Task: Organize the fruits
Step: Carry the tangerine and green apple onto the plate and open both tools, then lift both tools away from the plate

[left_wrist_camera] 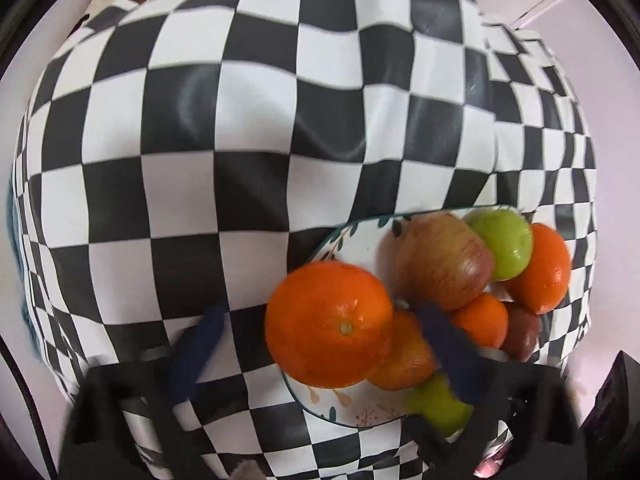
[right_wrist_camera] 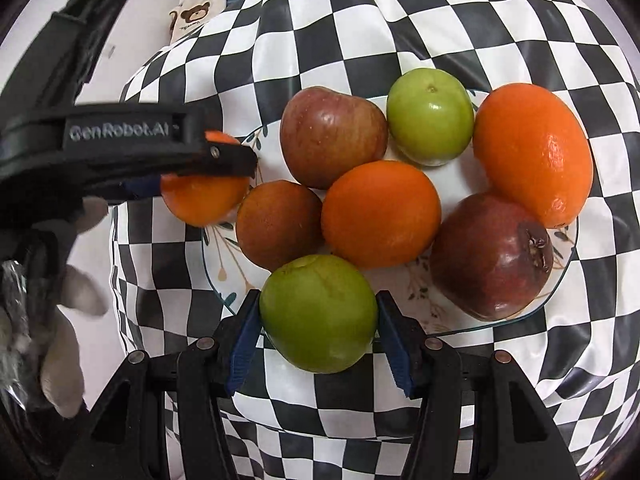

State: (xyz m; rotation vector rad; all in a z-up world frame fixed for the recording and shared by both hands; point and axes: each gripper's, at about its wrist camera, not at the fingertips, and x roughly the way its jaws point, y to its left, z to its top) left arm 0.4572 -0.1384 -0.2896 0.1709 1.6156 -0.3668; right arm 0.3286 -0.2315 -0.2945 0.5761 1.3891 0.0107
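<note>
A white flowered plate (right_wrist_camera: 420, 296) on the checkered cloth holds several fruits: a red apple (right_wrist_camera: 332, 136), a green apple (right_wrist_camera: 430, 116), oranges (right_wrist_camera: 532, 160), a dark red pomegranate (right_wrist_camera: 490, 256). My right gripper (right_wrist_camera: 318, 332) is shut on a green apple (right_wrist_camera: 318, 314) at the plate's near rim. My left gripper (left_wrist_camera: 320, 340) stands wide around an orange (left_wrist_camera: 330, 322) at the plate's left rim (left_wrist_camera: 352, 236); its fingers (left_wrist_camera: 200, 344) do not clearly touch the fruit. In the right wrist view the left gripper (right_wrist_camera: 208, 172) sits over that orange (right_wrist_camera: 204, 200).
The black-and-white checkered cloth (left_wrist_camera: 240, 140) covers a small table. A bear-print fabric (right_wrist_camera: 192, 16) and blue cloth lie beyond it. A gloved hand (right_wrist_camera: 68, 292) holds the left gripper at the left.
</note>
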